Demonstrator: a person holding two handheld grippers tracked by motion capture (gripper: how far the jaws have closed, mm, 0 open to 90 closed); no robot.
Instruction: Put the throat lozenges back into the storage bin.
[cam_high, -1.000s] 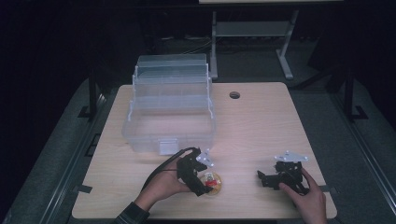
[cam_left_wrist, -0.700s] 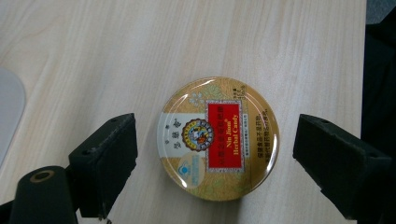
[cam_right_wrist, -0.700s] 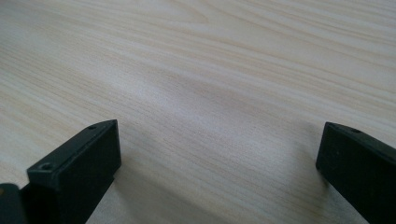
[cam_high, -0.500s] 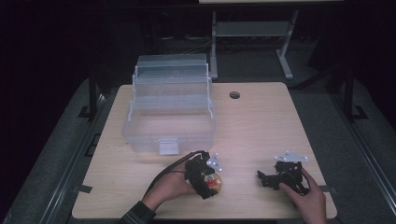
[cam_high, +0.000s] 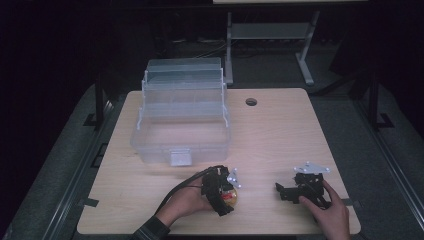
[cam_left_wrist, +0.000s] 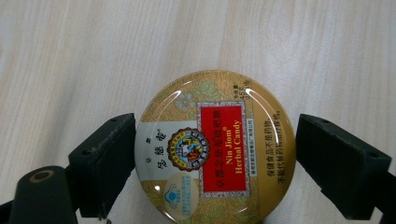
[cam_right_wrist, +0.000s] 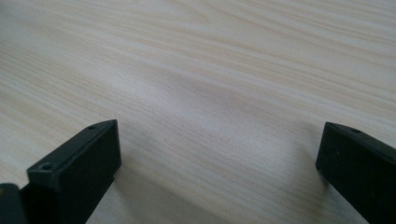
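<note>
Left gripper has slid toward 4 o'clock, jaws spread astride candy tin | tin flat on table, near edge | light, rigid, slick lid: pinch rim at 3 and 9 o'clock | right gripper spread, idle

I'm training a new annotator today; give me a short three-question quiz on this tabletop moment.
1. True or false: the left gripper has its jaws on either side of the round candy tin.
2. What lies between the right gripper jaws? A) a tin B) bare table C) a cable
3. Fill in: the clear plastic box stands with its lid ____.

Key: 1 true; 2 B; 3 open.
</note>
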